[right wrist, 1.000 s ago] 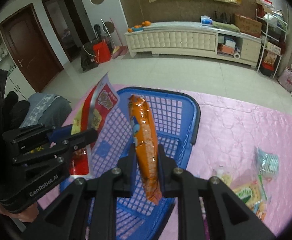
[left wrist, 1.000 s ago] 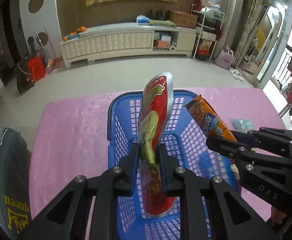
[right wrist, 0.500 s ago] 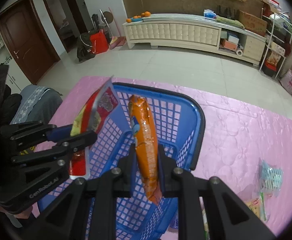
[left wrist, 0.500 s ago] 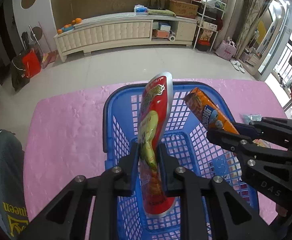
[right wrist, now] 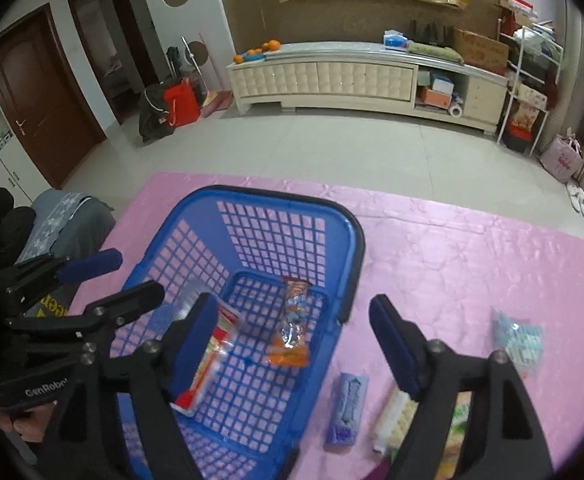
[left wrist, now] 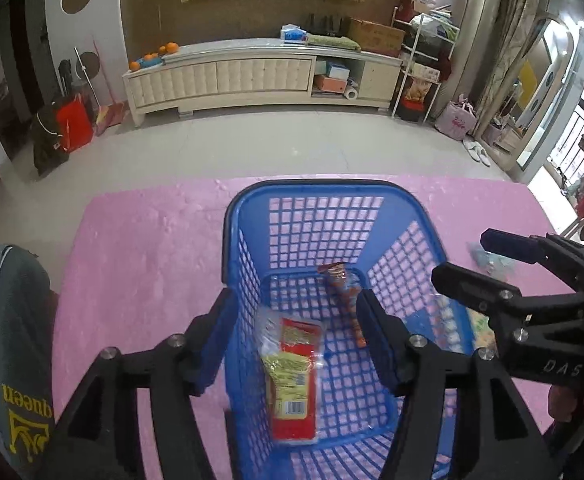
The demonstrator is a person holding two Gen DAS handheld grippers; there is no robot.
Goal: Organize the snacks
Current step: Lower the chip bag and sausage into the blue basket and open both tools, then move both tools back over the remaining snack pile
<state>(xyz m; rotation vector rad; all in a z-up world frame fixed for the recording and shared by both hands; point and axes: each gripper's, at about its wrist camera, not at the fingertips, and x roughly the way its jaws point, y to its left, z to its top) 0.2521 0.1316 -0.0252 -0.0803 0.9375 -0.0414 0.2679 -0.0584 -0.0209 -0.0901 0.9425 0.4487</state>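
Left gripper [left wrist: 298,324]: jaws were opening, standing apart over the basket, nothing pressed between the pads; the red packet lay below the gap, on the basket floor.
Right gripper [right wrist: 292,332]: jaws were opening and stood wide apart, gripping nothing; the left finger hung over the basket, the right finger over the tablecloth outside it.
Blue basket [left wrist: 324,190]: a latticed plastic basket stood upright on the pink tablecloth [left wrist: 139,264], with a dark handle folded down along its rim.
Red packet [left wrist: 294,376]: lay flat on the basket floor, lengthwise toward the near wall, its barcode end nearest the left wrist camera.
Orange packet [right wrist: 292,328]: lay on the basket floor beside the red packet, toward the right wall; the two were apart, not touching.
Purple packet [right wrist: 347,408]: lay on the tablecloth just outside the basket's right wall.
White-and-green packets [right wrist: 396,420]: lay beside the purple one, partly hidden behind the right gripper's finger; their number could not be told.
Pale blue packet [right wrist: 518,340]: lay further right on the cloth, well apart from the basket.
Surroundings: a long cream cabinet [right wrist: 332,76] stood against the far wall.
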